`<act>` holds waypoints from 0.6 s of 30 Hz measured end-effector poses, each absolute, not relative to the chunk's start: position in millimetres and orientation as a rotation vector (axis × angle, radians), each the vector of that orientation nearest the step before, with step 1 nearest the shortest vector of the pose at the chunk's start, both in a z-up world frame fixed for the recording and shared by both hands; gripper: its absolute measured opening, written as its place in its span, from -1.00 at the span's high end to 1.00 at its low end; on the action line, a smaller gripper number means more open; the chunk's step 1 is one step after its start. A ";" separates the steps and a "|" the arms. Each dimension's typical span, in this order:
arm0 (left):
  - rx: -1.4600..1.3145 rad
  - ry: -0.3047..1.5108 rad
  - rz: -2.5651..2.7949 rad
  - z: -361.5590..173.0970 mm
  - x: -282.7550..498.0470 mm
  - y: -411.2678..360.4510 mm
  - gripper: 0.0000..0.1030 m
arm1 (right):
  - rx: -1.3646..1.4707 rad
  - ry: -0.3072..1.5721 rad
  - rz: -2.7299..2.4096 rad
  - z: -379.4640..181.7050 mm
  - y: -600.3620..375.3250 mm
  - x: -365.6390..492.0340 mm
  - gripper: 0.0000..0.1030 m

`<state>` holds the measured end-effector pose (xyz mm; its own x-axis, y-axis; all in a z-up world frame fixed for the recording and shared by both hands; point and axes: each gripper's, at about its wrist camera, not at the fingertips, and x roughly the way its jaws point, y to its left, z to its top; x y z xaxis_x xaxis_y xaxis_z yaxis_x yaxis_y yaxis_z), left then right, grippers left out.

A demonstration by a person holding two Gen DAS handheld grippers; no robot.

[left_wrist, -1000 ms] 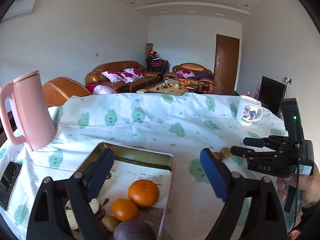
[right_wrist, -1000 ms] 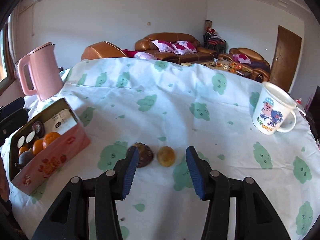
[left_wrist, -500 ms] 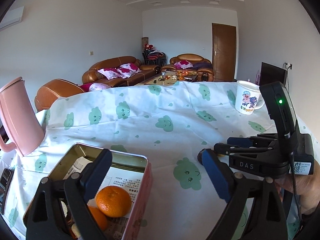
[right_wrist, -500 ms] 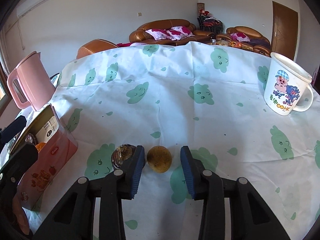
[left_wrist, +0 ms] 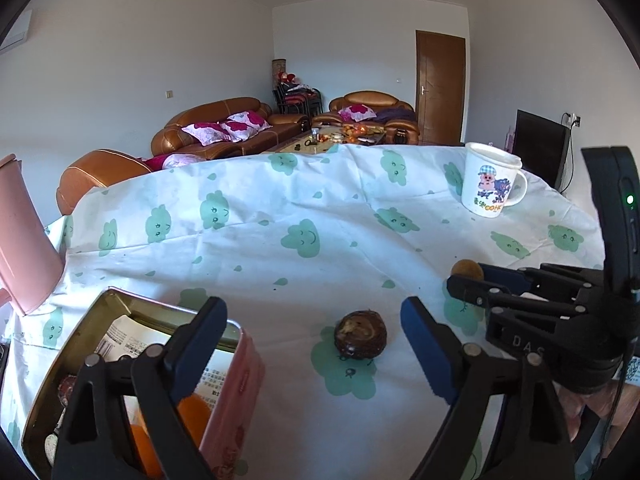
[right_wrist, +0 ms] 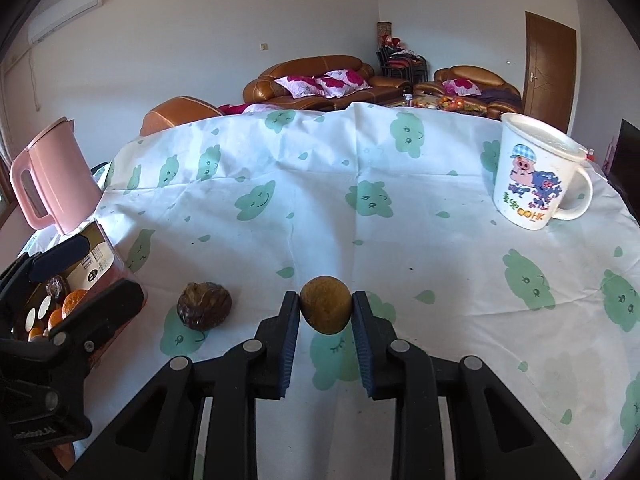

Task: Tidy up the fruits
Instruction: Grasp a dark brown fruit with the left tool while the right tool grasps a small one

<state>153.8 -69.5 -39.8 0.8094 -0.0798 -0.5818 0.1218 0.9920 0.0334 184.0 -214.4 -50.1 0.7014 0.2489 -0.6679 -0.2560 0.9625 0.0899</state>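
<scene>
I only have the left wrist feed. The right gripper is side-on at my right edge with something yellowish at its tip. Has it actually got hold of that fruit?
Observer: Yes. In the right wrist view the right gripper has just closed, and both pads press the sides of the yellow-brown fruit.
Operator: Is the fruit off the cloth?
Observer: Cannot tell; it sits low over the tablecloth.
Operator: My own fingers hide most of the tin. What's in it?
Observer: The right wrist view shows oranges, a dark fruit and some pale round pieces inside the tin.
Operator: And the dark fruit ahead of me?
Observer: The dark wrinkled fruit lies apart from the held one, towards the tin.
</scene>
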 end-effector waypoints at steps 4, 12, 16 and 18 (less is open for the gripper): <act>0.094 0.698 -0.156 -54.4 168.2 -83.7 -0.31 | 0.025 0.726 0.287 -47.5 -223.6 178.9 0.45; 0.110 0.845 -0.238 -73.8 190.8 -98.6 0.12 | 0.001 0.700 0.291 -44.5 -219.3 174.1 0.45; 0.076 0.858 -0.243 -75.2 192.6 -93.8 0.24 | 0.010 0.704 0.297 -45.2 -221.2 175.3 0.45; 0.070 0.846 -0.242 -73.5 190.4 -92.8 0.24 | 0.020 0.695 0.304 -44.4 -222.8 173.8 0.45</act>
<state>190.4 -92.8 -73.5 0.6376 -0.1841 -0.7480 0.2394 0.9703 -0.0347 173.8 -222.8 -44.4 0.7258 0.2824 -0.6273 -0.2694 0.9557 0.1186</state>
